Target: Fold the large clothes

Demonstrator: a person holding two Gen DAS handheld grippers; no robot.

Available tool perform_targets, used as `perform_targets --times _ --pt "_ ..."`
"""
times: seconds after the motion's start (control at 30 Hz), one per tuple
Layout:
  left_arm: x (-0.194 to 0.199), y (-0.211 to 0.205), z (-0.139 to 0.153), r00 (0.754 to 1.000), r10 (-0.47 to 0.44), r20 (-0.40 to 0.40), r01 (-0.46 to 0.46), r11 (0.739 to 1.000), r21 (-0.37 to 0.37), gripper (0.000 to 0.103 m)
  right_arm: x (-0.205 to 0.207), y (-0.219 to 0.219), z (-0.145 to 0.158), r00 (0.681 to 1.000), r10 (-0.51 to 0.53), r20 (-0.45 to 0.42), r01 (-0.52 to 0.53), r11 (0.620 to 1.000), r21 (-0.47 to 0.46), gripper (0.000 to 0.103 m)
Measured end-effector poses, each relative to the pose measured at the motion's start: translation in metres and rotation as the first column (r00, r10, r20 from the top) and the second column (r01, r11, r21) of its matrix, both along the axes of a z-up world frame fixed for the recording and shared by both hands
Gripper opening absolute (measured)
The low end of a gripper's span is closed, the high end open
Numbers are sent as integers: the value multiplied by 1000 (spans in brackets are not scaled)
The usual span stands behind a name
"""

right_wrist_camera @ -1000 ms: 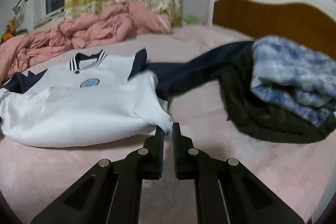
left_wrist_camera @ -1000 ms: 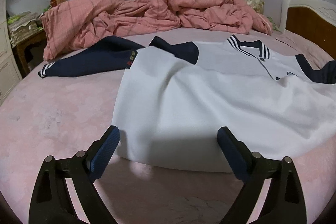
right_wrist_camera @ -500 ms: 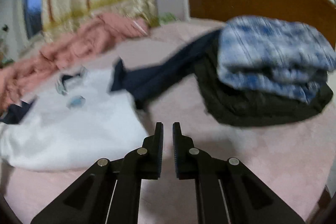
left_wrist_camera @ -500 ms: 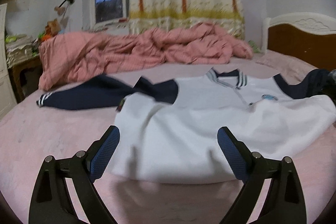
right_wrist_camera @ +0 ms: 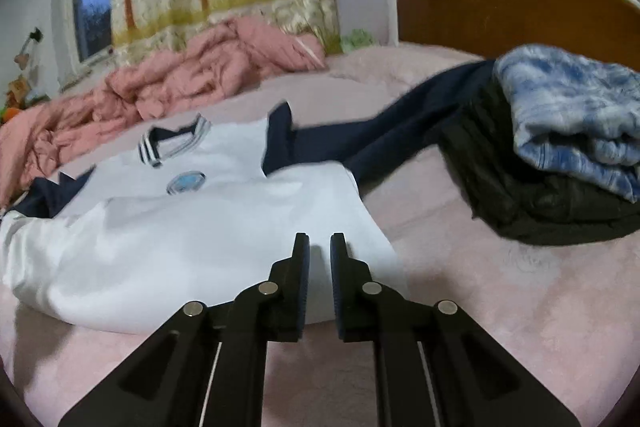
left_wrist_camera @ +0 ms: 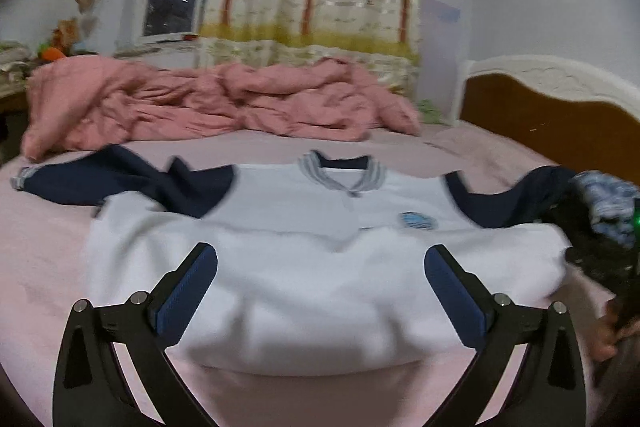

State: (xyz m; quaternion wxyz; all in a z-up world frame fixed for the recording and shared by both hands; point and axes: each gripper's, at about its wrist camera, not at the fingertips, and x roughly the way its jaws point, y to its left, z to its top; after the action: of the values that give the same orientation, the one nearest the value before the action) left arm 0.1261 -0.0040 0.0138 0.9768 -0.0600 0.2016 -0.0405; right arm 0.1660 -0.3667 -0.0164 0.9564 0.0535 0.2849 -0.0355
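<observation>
Bare pink bed (right_wrist_camera: 500, 307) lies open in front of and right of the shirt (right_wrist_camera: 200, 227). Folded pile (right_wrist_camera: 560, 155) blocks the right side, touching the shirt's navy sleeve (right_wrist_camera: 392, 147). Crumpled quilt (left_wrist_camera: 208, 107) fills the far edge behind.

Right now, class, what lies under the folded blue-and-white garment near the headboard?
The blue-and-white garment rests on a dark, blackish garment, which lies on the pink bed cover. One navy sleeve runs toward the pile; its end is hidden.

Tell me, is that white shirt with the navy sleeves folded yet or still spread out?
Partly folded: the white shirt's bottom half is doubled up over its chest, while both navy sleeves lie stretched out sideways.
</observation>
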Motion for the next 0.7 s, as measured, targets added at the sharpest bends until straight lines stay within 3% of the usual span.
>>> perform_targets --times 0.2,0.33,0.37,0.4,0.43,0.57,0.7 --pt "-10 -49 22 992 -39 117 27 995 98 103 -11 2 11 999 18 30 -18 1000 -9 11" --pt "-10 -57 24 990 -90 105 86 995 47 103 -14 2 14 999 51 17 -51 999 14 14" --pt "-11 -56 25 990 -97 102 94 995 34 103 -15 1 15 999 46 20 -46 999 18 27" --pt "-12 -56 25 990 -98 103 96 995 28 103 -16 1 16 999 43 23 -43 999 18 48" --pt "-14 -55 27 989 -100 105 99 995 23 103 -18 2 17 999 35 31 -36 999 11 57" --pt "-21 -41 32 990 -104 94 105 995 2 103 -35 15 28 991 56 120 -44 994 -105 60" --pt "-30 -19 31 996 -64 68 65 998 -4 103 -42 23 32 987 90 134 -77 992 -100 60"
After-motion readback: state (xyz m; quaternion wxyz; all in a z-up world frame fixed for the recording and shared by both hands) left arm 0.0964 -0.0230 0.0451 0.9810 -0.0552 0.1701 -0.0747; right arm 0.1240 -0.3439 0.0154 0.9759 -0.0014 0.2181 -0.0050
